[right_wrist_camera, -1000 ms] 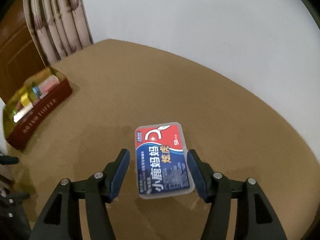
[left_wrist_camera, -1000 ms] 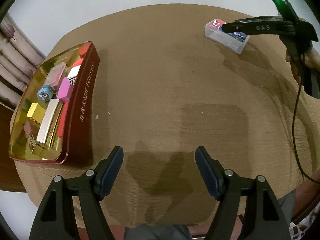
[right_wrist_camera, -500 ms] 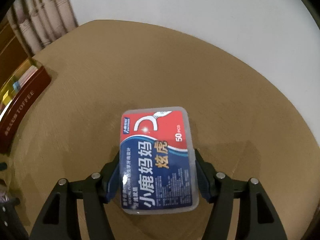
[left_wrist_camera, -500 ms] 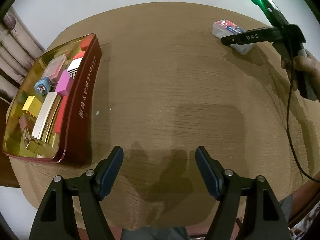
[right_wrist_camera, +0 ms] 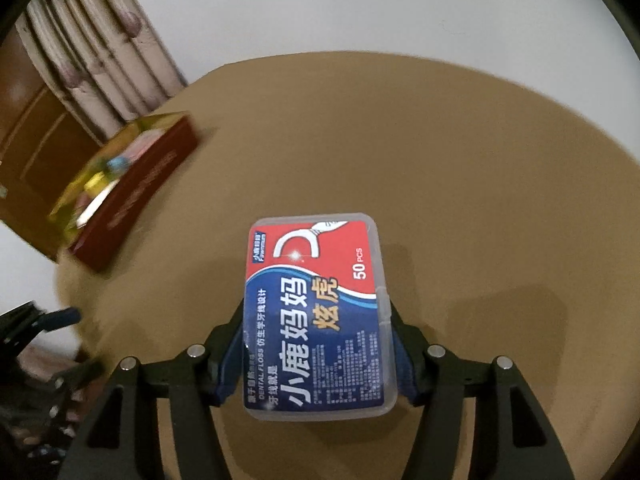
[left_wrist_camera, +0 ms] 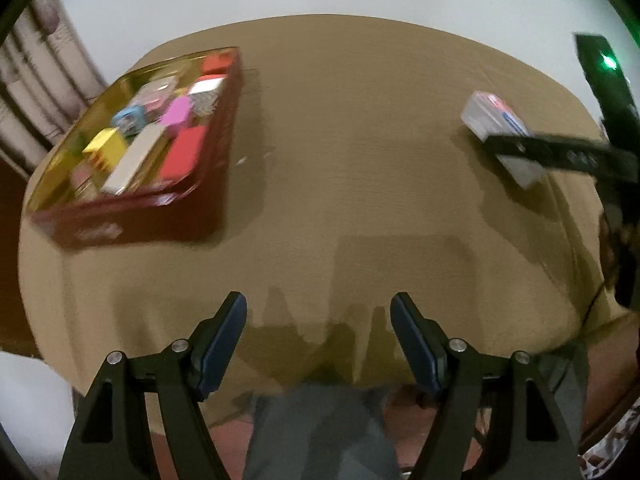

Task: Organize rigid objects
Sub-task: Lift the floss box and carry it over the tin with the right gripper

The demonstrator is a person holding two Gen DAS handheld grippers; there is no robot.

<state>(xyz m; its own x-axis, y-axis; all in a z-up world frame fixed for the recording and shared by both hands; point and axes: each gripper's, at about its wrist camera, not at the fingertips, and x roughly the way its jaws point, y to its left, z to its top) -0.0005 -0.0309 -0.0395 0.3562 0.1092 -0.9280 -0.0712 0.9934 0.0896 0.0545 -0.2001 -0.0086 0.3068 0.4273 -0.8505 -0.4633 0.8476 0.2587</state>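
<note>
My right gripper is shut on a clear plastic dental floss box with a red and blue label and holds it above the round brown table. The box also shows in the left wrist view at the right, clamped by the right gripper. A dark red tin with a gold inside, holding several small colourful boxes, sits at the table's left; it also shows in the right wrist view. My left gripper is open and empty over the table's near edge.
Curtains and a white wall stand behind the table. The person's grey-clad legs show below the table's front edge. The left gripper's tip shows at the left of the right wrist view.
My right gripper has closed on the floss box and lifted it off the table. The left gripper has swung so that the tin looks nearer and more central.
</note>
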